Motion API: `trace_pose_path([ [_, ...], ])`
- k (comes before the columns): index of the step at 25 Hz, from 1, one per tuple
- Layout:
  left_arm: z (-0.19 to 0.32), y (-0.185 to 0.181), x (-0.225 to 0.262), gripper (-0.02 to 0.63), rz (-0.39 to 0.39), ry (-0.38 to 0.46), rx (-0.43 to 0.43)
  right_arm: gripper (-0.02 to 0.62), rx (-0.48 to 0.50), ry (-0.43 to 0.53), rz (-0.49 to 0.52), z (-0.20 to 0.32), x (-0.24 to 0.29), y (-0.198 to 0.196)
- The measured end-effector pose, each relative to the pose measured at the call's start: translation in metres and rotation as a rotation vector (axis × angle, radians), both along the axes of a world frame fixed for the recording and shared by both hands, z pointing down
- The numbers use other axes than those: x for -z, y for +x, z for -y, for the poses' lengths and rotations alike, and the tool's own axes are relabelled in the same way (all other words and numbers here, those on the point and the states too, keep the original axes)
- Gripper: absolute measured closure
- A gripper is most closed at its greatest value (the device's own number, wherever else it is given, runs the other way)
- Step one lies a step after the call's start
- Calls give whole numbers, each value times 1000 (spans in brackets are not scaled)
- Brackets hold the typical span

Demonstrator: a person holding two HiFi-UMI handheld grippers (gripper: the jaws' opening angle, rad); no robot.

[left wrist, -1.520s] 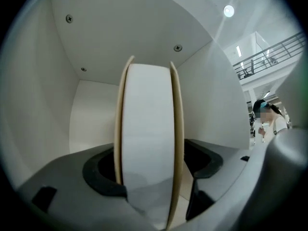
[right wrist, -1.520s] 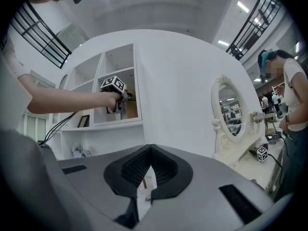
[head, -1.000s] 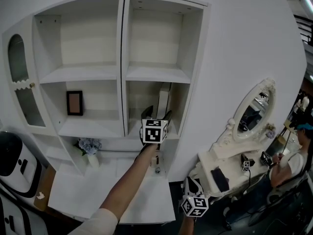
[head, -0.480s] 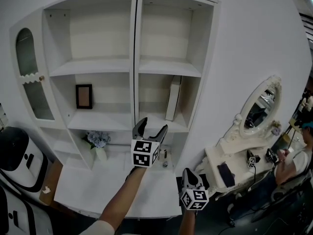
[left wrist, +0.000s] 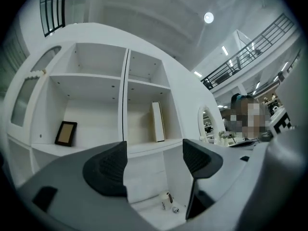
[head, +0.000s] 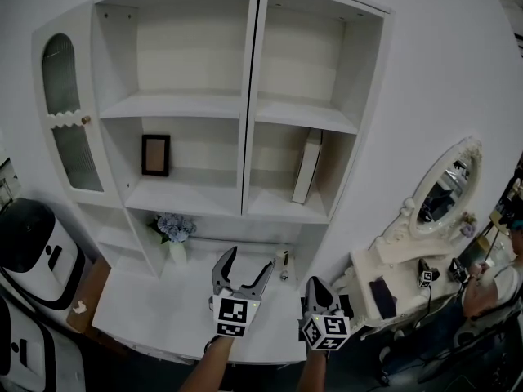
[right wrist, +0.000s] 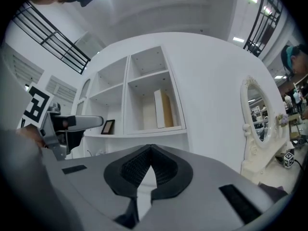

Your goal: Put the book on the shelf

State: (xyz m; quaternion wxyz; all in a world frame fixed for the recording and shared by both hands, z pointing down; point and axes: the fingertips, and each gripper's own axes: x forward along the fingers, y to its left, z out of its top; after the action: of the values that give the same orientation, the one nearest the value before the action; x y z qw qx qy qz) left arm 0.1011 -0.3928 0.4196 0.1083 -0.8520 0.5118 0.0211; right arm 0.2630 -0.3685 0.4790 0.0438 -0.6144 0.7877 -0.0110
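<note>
Here, a head view looks down on two hand-held grippers in front of a white shelf unit set into a white wall.

The left gripper is low in the centre, over a white desk top. Its two jaws stand wide apart and grip nothing; in its own view, the left gripper frames only the shelf unit, well beyond the jaws. The right gripper sits just to the right of it. In its own view, the right gripper has its jaws pressed together at the tips, also empty. Neither gripper touches anything.

There is one book, white and standing on end. It is in the lower right compartment, at the right side, close against the compartment's right wall. Both gripper views also show the book, well away from the jaws.

The unit has four open compartments, two above two. The lower left one holds one dark picture frame, standing against the back. To the far left is one narrow arched glass door.

At the far edge of the desk top are one vase of pale flowers on the left and one small bottle on the right.

To the right stands one ornate oval mirror.
</note>
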Motion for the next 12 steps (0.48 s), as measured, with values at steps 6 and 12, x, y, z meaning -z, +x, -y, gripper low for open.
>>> trace_pose_path([
  [6,-11,-24,-24,245,-68,-37,7,571,15,4,-11,2,0,-16],
  [12,-8,-28,-35,255,-39,-53,0,571,34,7,-27,4,3,-24],
])
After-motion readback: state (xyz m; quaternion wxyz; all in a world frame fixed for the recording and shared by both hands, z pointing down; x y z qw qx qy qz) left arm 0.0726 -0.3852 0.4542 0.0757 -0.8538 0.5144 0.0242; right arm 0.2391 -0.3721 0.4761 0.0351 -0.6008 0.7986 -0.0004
